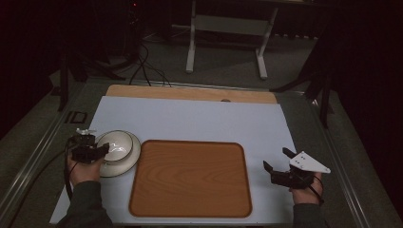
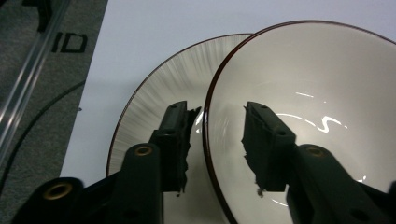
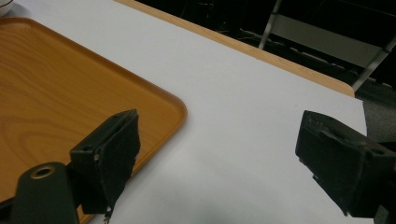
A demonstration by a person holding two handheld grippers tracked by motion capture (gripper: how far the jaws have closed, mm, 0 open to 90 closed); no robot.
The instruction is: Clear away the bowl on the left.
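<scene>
Left gripper [image 2: 217,140] parted, jaws straddling bowl [image 2: 308,107] rim above plate [image 2: 154,98], nine o'clock of tray [image 1: 190,178]. Right gripper [image 3: 224,168] spread wide, empty, low over counter [image 3: 243,121] at three o'clock.

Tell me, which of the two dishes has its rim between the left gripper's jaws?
The bowl, with the smooth glossy inside. The left gripper straddles its dark rim. The plate under it, with fine streaks, lies outside the jaws.
</scene>
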